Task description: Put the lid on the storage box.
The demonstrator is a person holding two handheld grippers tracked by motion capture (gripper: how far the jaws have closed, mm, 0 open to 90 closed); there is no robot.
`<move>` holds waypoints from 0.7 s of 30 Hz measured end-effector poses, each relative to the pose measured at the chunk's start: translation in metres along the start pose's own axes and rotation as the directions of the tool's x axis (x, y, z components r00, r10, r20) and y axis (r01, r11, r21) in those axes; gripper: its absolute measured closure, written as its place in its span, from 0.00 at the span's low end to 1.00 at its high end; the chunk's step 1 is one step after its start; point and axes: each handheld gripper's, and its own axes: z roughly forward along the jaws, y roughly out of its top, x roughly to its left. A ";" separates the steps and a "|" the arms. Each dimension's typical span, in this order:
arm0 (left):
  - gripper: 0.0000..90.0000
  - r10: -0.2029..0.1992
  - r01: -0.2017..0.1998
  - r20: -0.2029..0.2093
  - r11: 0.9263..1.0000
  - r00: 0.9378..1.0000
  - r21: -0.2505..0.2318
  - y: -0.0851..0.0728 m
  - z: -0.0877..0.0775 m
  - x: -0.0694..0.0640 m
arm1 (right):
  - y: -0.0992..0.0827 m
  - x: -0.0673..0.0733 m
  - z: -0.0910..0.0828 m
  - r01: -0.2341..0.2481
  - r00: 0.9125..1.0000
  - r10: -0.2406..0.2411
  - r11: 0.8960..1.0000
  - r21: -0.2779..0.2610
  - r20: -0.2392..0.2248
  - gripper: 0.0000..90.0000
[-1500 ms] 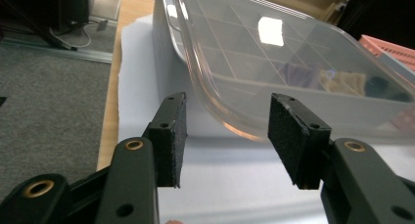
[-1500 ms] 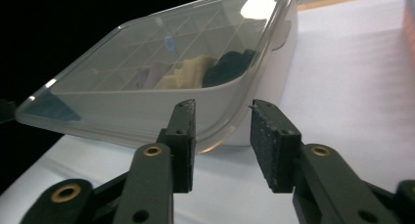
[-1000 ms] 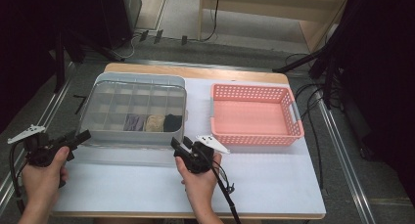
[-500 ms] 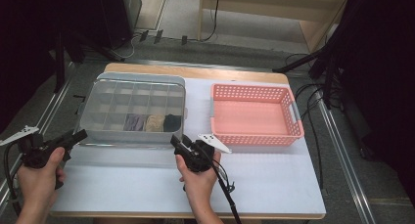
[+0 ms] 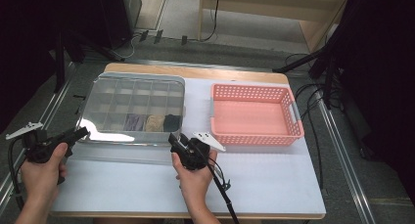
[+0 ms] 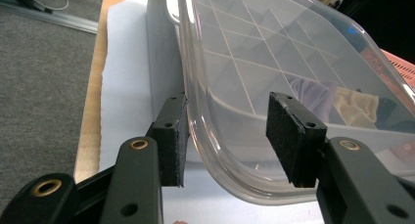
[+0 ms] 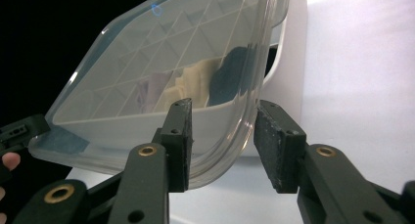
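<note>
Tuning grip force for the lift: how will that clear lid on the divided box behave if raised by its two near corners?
The clear lid looks thin and wide, so it will probably flex or sag mid-span. Its glossy plastic may slip between the pads. Likely light: the left gripper and right gripper each straddle only a rounded corner, so it could tilt if lifted unevenly.

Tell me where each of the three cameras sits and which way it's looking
High view: above the near side, looking forward and down at the table; both hands show.
Left gripper view: on the left gripper, facing the clear lid corner between its jaws.
Right gripper view: on the right gripper, facing the lid's other near corner.
Shared: lid, divided box.
</note>
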 end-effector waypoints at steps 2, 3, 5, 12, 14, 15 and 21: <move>0.59 -0.005 0.005 0.004 1.000 1.000 -0.003 0.000 0.000 0.000 | 0.000 0.000 0.001 -0.003 1.000 0.003 1.000 0.004 0.000 0.65; 0.59 -0.006 0.007 0.006 1.000 1.000 -0.007 0.001 0.001 0.000 | 0.000 0.000 0.001 -0.006 1.000 0.006 1.000 0.011 0.000 0.63; 0.57 0.000 0.000 0.017 1.000 1.000 -0.005 0.001 0.001 0.000 | -0.001 -0.001 0.002 -0.005 1.000 0.005 1.000 0.005 -0.012 0.61; 0.51 0.066 -0.066 0.003 0.998 0.998 -0.006 -0.001 -0.007 -0.006 | -0.001 -0.001 -0.003 0.016 1.000 -0.016 1.000 -0.006 -0.007 0.57; 0.51 0.088 -0.088 0.000 0.996 0.996 -0.013 -0.002 -0.014 -0.007 | 0.000 -0.003 -0.006 0.020 1.000 -0.020 1.000 -0.017 -0.006 0.58; 0.51 0.103 -0.104 -0.002 0.995 0.995 -0.014 -0.003 -0.017 -0.008 | 0.000 -0.004 -0.009 0.014 1.000 -0.014 1.000 -0.015 -0.006 0.57; 0.62 0.170 -0.171 -0.036 0.985 0.985 -0.035 -0.015 -0.033 -0.013 | -0.005 -0.008 -0.022 0.039 0.999 -0.040 0.998 -0.039 -0.013 0.66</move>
